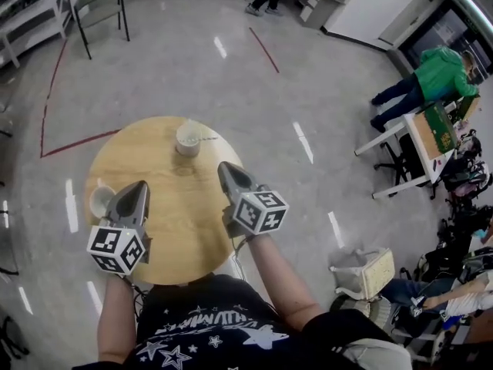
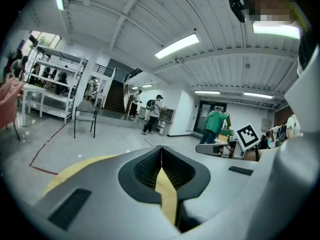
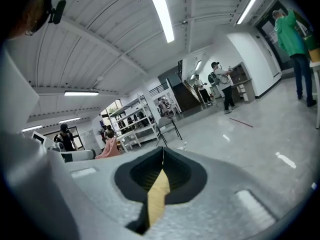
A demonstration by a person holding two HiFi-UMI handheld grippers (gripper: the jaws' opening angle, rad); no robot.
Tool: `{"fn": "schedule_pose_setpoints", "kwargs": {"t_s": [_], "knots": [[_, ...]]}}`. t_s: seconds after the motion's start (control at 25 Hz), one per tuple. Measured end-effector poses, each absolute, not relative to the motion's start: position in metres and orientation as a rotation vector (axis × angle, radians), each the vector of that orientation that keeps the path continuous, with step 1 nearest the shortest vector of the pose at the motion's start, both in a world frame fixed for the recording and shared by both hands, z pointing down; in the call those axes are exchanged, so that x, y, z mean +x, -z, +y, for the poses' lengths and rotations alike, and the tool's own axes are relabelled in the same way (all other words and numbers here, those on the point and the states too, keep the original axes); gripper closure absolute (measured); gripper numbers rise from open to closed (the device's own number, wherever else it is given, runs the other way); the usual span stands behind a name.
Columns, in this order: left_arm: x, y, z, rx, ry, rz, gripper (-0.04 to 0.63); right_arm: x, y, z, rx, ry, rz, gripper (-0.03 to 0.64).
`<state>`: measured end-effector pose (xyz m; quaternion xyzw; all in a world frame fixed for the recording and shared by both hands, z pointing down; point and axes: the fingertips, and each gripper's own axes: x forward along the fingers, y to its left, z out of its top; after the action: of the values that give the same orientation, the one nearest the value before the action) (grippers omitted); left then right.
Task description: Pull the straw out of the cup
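At the left edge of the round wooden table, the head view shows a second white cup, partly behind the left gripper. That gripper's own view shows its jaws pressed together on nothing. The cup with the straw in it stands at the table's far side, apart from both grippers. The left gripper view does not show it. The right gripper is likewise closed and empty in its own view.

White cup, tan table — grey floor, red line
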<state>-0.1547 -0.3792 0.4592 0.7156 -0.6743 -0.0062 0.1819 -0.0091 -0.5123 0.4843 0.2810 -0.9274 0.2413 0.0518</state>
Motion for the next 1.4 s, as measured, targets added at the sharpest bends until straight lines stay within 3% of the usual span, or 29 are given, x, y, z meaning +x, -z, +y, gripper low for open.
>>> {"fn": "schedule_pose_setpoints", "kwargs": {"t_s": [0.24,0.28,0.32,0.36,1.4], "knots": [[-0.157,-0.463,-0.400,1.996,-0.026,-1.940,0.589,-0.035,-0.498,-0.536,0.737,-0.697,-2.810,0.614],[-0.157,-0.464,-0.402,1.995,-0.041,-1.945,0.589,-0.039,-0.501,-0.538,0.716,-0.707,-2.812,0.594],[-0.159,-0.465,-0.403,1.991,-0.056,-1.952,0.589,-0.043,-0.504,-0.542,0.701,-0.723,-2.807,0.515],[-0.161,-0.465,-0.406,1.986,-0.067,-1.959,0.589,-0.047,-0.508,-0.546,0.695,-0.737,-2.797,0.506],[-0.196,-0.482,-0.404,1.869,-0.070,-1.997,0.589,-0.083,-0.547,-0.593,0.823,-0.787,-2.672,0.518]]}}
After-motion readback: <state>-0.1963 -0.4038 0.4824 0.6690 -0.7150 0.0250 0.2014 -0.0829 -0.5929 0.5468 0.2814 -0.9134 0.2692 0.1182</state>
